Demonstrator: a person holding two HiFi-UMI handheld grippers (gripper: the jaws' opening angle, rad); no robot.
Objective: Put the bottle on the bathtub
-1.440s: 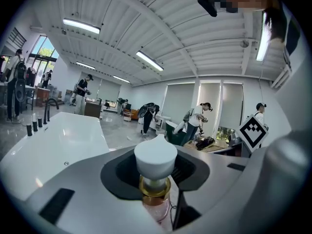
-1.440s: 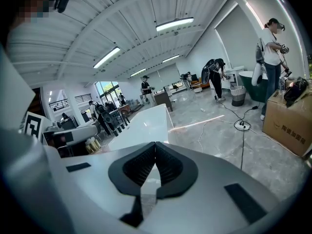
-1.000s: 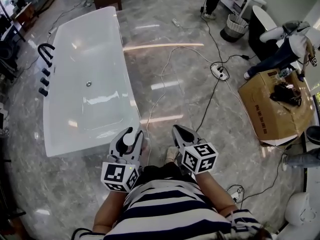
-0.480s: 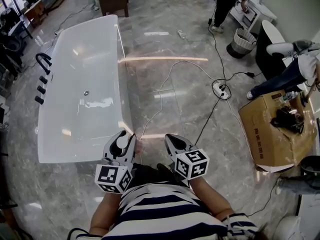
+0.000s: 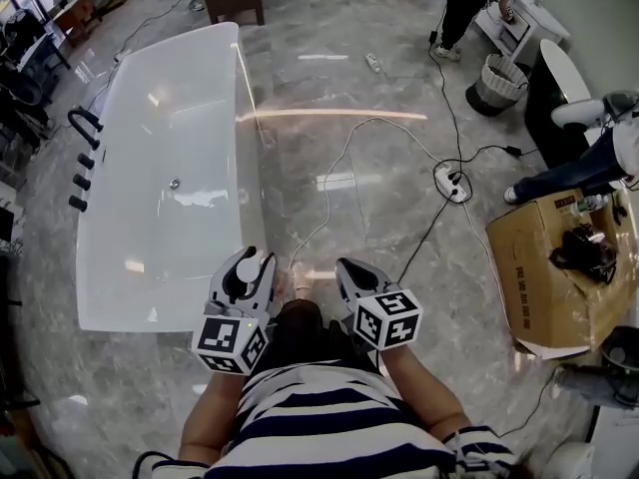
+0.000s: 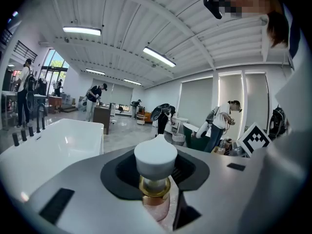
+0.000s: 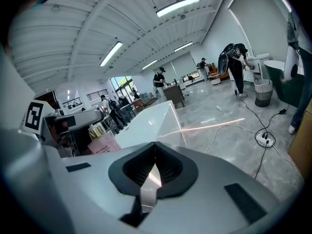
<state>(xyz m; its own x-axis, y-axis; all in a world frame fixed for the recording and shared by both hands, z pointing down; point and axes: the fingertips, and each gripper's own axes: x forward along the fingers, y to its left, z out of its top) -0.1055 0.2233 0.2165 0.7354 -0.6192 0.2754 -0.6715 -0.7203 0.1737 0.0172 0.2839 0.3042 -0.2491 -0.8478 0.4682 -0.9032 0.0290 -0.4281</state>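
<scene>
Gripping a pink, white-capped bottle (image 6: pixel 155 156) between its jaws, the left gripper (image 5: pixel 247 270) sits at lower centre of the head view. Just right of it, the right gripper (image 5: pixel 351 271) has its jaws closed together on nothing. The white bathtub (image 5: pixel 130 267) fills the upper left, its near corner just beside the left gripper.

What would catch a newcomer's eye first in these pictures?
The long white bathtub stands out at the left of the head view. Next comes the white-capped bottle clamped in the left gripper, close to the bathtub's near end. A cardboard box lies at the right.
</scene>
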